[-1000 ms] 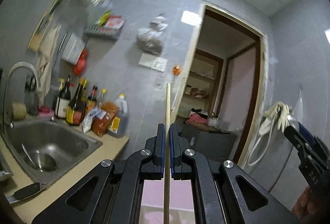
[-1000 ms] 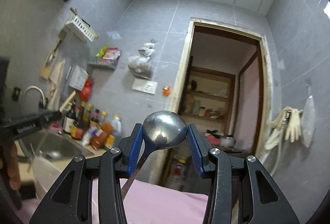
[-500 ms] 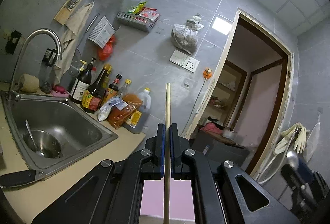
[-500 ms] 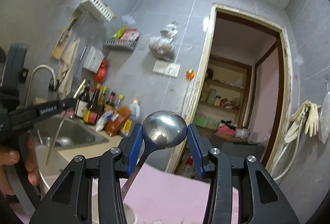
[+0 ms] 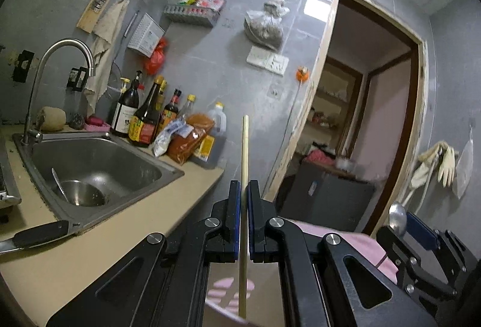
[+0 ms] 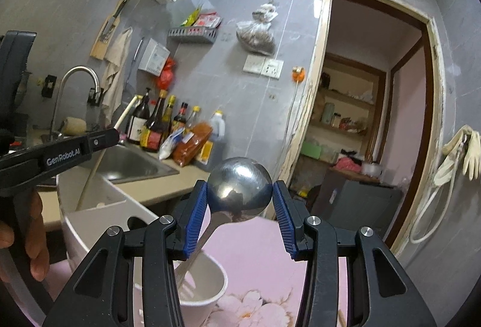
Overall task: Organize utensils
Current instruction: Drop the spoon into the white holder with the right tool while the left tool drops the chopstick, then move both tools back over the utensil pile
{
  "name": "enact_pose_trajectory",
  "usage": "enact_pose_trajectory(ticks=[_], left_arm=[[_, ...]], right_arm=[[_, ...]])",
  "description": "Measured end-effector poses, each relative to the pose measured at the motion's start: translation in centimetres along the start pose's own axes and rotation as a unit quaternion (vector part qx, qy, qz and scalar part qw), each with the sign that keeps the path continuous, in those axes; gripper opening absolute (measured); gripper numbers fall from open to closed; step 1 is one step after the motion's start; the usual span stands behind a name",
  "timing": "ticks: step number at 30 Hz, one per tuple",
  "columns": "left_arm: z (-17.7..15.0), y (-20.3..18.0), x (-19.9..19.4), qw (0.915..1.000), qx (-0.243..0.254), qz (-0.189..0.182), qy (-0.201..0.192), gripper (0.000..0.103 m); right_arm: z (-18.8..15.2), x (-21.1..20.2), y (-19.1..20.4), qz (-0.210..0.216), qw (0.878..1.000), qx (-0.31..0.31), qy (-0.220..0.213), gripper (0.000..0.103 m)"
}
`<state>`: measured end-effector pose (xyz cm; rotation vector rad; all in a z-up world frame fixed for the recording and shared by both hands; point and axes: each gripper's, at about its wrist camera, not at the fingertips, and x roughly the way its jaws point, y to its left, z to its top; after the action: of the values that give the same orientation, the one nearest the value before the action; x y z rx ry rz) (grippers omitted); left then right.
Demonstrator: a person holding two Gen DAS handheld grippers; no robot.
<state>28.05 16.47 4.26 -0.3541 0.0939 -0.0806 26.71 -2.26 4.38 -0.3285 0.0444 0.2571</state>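
Both fingers are clenched: left gripper holds an upright chopstick, right gripper a steel spoon whose handle slants toward 7 o'clock into the white utensil holder.

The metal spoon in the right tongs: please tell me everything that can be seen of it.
The metal spoon is shiny steel with a round bowl. The right tongs are shut on the bowl, a blue pad touching each side. It stands bowl up; the handle slants down to the left into the white utensil holder, over the pink floral cloth. Its lower end is hidden.

We read "GenRobot.AI" in white along the black left gripper; the bottle labels stay illegible.
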Motion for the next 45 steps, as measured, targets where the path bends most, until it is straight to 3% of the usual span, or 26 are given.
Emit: enact_pose_trajectory(ticks=[5, 10, 15, 19, 22, 24, 29, 35, 45], left_arm=[[-0.7, 0.1, -0.7, 0.9993, 0.003, -0.008, 0.036, 0.005], [-0.8, -0.3, -1.6, 0.9983, 0.006, -0.027, 0.052, 0.021], [-0.1, -2.2, -3.1, 0.9978, 0.025, -0.038, 0.049, 0.035], [0.8, -4.6, -4.7, 0.9974, 0.043, -0.049, 0.030, 0.055], [1.3, -6.7, -5.6, 0.9964, 0.062, -0.055, 0.020, 0.066], [1.4, -8.3, -6.2, 0.9954, 0.080, -0.053, 0.011, 0.080], [0.8, -11.7, -7.2, 0.9916, 0.109, -0.070, -0.004, 0.097], [-1.1, -15.3, -7.2, 0.9850, 0.135, -0.106, 0.010, 0.100], [-6.3, -20.1, -4.9, 0.9652, 0.201, -0.142, 0.089, 0.100]], right_arm=[[0.0, -0.5, -0.4, 0.018, 1.000, 0.013, 0.011, 0.047], [0.7, -1.4, -1.3, 0.034, 0.999, 0.036, 0.012, 0.048], [1.6, -3.4, -2.9, 0.026, 0.998, 0.054, -0.003, 0.066], [2.3, -5.6, -5.2, 0.002, 0.997, 0.072, -0.024, 0.076], [2.6, -7.6, -7.1, -0.031, 0.996, 0.075, -0.045, 0.090], [2.7, -9.1, -8.5, -0.061, 0.994, 0.071, -0.058, 0.100], [2.1, -12.6, -11.8, -0.127, 0.987, 0.055, -0.075, 0.103], [-0.1, -15.2, -14.7, -0.177, 0.981, 0.039, -0.064, 0.103], [-4.4, -16.0, -18.2, -0.175, 0.984, 0.044, -0.004, 0.103]])
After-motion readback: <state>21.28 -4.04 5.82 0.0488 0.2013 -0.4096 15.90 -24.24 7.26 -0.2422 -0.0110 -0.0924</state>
